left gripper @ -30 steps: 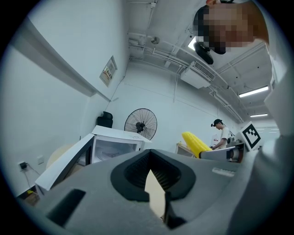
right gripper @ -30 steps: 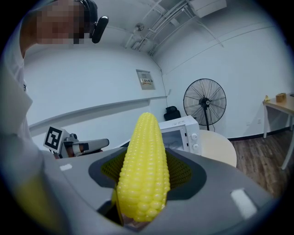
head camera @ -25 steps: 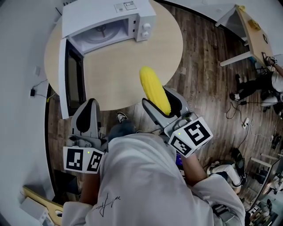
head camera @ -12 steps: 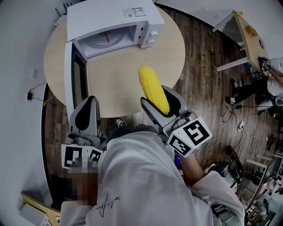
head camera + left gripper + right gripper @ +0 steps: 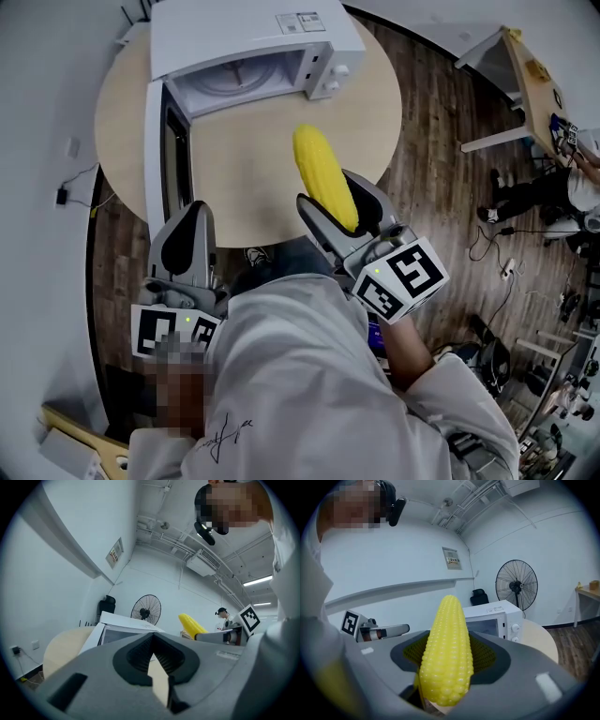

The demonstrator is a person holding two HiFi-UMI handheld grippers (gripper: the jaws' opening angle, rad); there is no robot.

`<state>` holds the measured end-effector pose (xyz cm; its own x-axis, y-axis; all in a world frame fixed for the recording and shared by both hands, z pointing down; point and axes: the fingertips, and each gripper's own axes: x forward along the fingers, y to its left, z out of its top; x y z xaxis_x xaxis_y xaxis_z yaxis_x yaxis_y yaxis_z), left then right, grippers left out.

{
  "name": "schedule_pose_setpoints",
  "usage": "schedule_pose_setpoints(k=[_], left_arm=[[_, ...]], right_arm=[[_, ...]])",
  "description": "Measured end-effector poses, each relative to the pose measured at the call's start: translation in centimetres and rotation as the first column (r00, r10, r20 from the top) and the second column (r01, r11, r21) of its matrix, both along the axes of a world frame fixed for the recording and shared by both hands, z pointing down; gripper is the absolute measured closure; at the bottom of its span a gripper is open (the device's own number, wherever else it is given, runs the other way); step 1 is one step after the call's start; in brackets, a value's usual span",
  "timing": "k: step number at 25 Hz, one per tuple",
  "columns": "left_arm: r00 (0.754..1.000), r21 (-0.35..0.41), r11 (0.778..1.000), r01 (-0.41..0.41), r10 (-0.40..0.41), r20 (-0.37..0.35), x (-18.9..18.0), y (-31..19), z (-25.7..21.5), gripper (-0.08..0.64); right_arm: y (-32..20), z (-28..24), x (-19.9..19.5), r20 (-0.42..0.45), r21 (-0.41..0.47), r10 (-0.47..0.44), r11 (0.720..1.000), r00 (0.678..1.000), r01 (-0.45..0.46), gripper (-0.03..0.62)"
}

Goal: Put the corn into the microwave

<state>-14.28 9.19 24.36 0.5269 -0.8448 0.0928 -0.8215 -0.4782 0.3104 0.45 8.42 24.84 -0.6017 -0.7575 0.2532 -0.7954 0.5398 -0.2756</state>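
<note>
One round table [image 5: 253, 178] carries all that matters. The white microwave [image 5: 234, 33] sits at its far edge, its door [image 5: 164, 150] swung wide open to the left and the cavity [image 5: 244, 80] facing me.

My left gripper [image 5: 190, 217] hangs at the table's near edge, just below the free end of the door. Its jaws are all but together with nothing in them. My right gripper [image 5: 330, 194] is at the near edge too, to the right, with its jaws clamped on the corn [image 5: 323, 178]. They grip the cob's lower end, so its tip juts forward over the table, well short of the cavity.

I judge this to be the carry: the corn is picked up but not yet delivered. Next I need to bring it forward and to the left, tip first, into the opening while clearing the door and the lower lip. I should part the jaws only once the cob is over the cavity floor.
</note>
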Motion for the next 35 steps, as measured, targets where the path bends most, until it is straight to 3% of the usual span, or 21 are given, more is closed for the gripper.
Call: schedule_pose_setpoints(k=[10,35], left_arm=[[1.0,-0.012,1.0,0.006,-0.006,0.002,-0.2,-0.6,0.3,0.571],[1.0,-0.069,0.997,0.018,-0.018,0.003,2.1,-4.0,2.1,0.571]], right_arm=[[-2.6,1.8,-1.3,0.012,-0.029,-0.045,0.999,0.999,0.045,0.327],[-8.5,6.2,0.4,-0.031,-0.103,-0.101,0.99,0.994,0.098,0.327]])
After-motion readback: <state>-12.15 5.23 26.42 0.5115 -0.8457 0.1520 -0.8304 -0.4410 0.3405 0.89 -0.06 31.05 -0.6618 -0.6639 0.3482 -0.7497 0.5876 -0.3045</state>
